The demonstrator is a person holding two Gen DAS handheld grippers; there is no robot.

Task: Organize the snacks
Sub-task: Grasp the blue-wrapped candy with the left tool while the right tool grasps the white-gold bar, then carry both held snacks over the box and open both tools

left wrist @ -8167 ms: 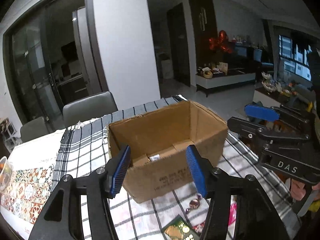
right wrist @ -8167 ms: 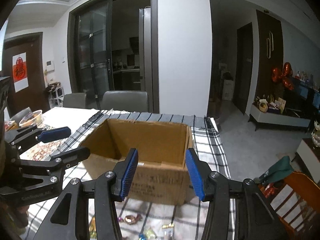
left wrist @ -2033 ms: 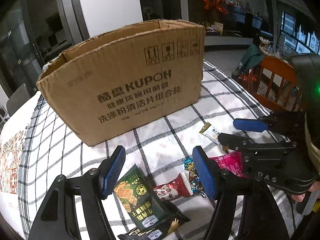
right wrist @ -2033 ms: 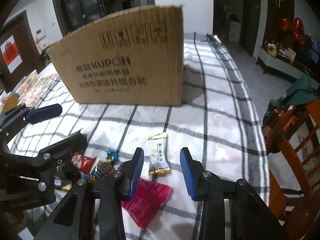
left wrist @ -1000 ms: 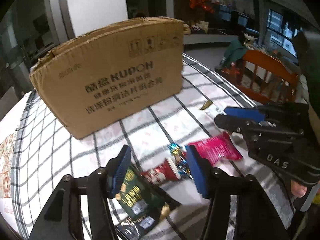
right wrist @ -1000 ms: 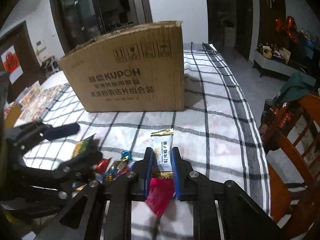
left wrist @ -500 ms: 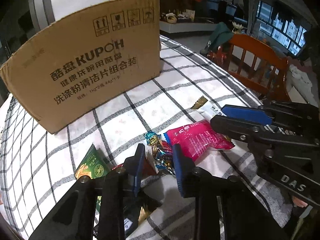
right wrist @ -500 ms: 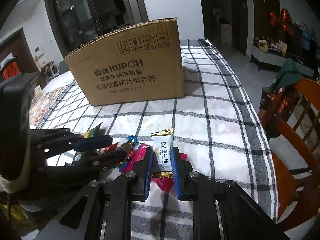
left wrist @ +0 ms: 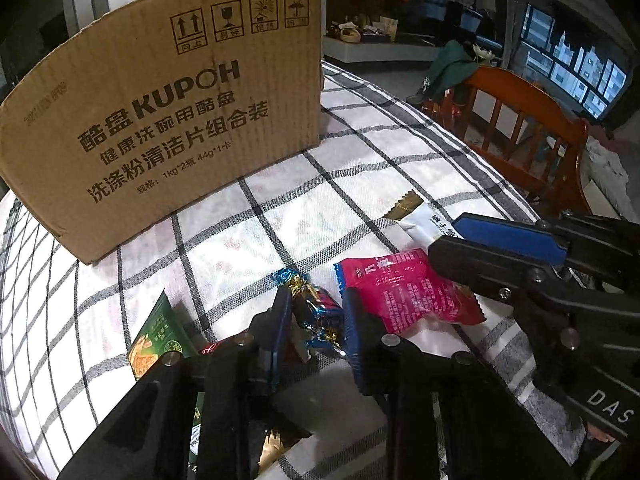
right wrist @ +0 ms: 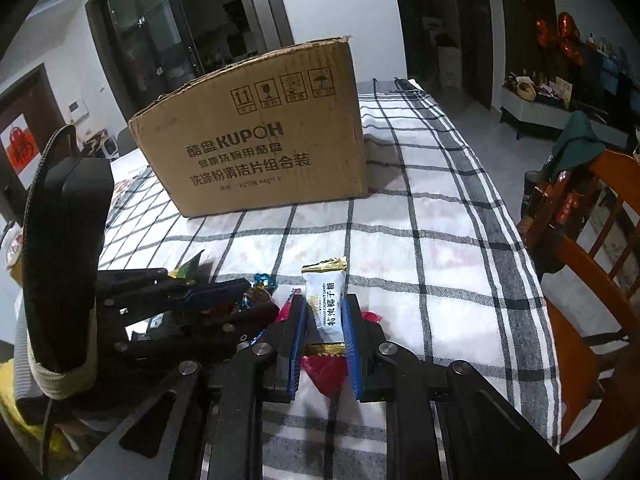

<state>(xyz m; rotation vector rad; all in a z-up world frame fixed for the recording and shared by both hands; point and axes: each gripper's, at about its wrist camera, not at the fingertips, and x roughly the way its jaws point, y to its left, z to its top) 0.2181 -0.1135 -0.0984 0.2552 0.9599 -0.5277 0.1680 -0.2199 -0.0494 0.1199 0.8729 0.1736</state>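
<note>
A brown cardboard box (left wrist: 168, 96) stands on the checked tablecloth (left wrist: 360, 168); it also shows in the right wrist view (right wrist: 264, 140). My left gripper (left wrist: 314, 308) is shut on a blue and gold foil candy (left wrist: 308, 300). My right gripper (right wrist: 324, 312) is shut on a white snack packet (right wrist: 326, 300), held just above the cloth; the packet also shows in the left wrist view (left wrist: 424, 218). A pink packet (left wrist: 404, 292) lies between the grippers, partly under the right one. A green packet (left wrist: 158, 332) lies at the left.
A wooden chair (right wrist: 592, 248) stands off the table's right edge (right wrist: 536, 280); it also shows in the left wrist view (left wrist: 520, 128). A red wrapper (left wrist: 212, 346) peeks out beside the left finger. Bare cloth lies between the snacks and the box.
Both grippers came down from above the box to the snacks. The right gripper closed on the white packet about a second ago; the left gripper has since closed on the foil candy.
</note>
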